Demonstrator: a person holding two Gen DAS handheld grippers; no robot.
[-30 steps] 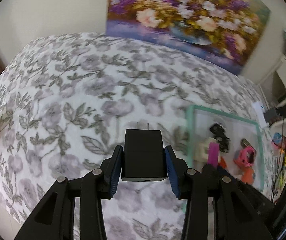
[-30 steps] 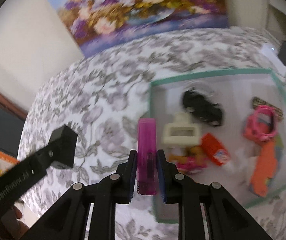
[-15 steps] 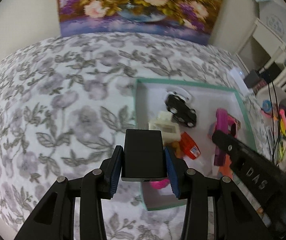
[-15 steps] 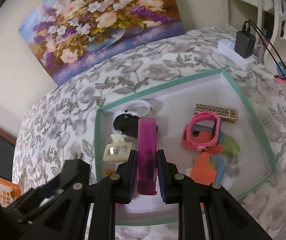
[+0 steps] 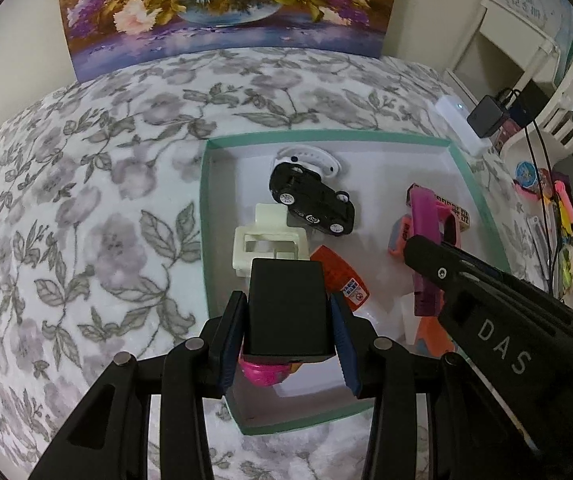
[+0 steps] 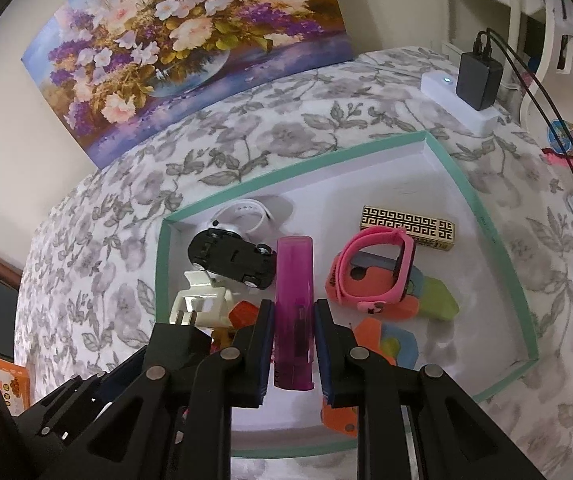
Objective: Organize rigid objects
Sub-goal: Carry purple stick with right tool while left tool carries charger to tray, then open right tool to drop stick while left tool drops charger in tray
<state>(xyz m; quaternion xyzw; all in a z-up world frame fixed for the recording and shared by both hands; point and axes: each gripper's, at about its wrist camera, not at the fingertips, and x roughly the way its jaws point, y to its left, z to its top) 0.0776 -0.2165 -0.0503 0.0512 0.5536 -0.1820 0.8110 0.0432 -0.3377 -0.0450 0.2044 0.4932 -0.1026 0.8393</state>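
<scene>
Black charger block (image 5: 286,308) sits clamped between my left gripper (image 5: 286,332) pads, low centre of the left wrist frame, over the lower left part of the teal-rimmed tray (image 5: 205,216). Purple lighter (image 6: 293,312) is pinched in my right gripper (image 6: 293,340), centre of the right wrist frame, pointing up-frame over the tray floor.

Around, inside the tray: black toy car (image 5: 312,204) upper middle, white watch band (image 5: 310,160) behind it, cream hair clip (image 5: 270,246) just above the charger, orange glue bottle (image 5: 342,276) right of it, pink watch (image 6: 378,268) on orange and green shapes, gold patterned box (image 6: 406,226) at upper right. Something pink (image 5: 264,372) shows under the charger. My right gripper crosses the right side of the left view and hides part of the tray there. White power strip (image 6: 458,100) with a black adapter lies beyond the tray on the floral bedspread (image 5: 86,200).

Versus one second ago: both grippers have moved from over the bedspread to over the tray, the tray now fills mid frame, and both grips are unchanged.
</scene>
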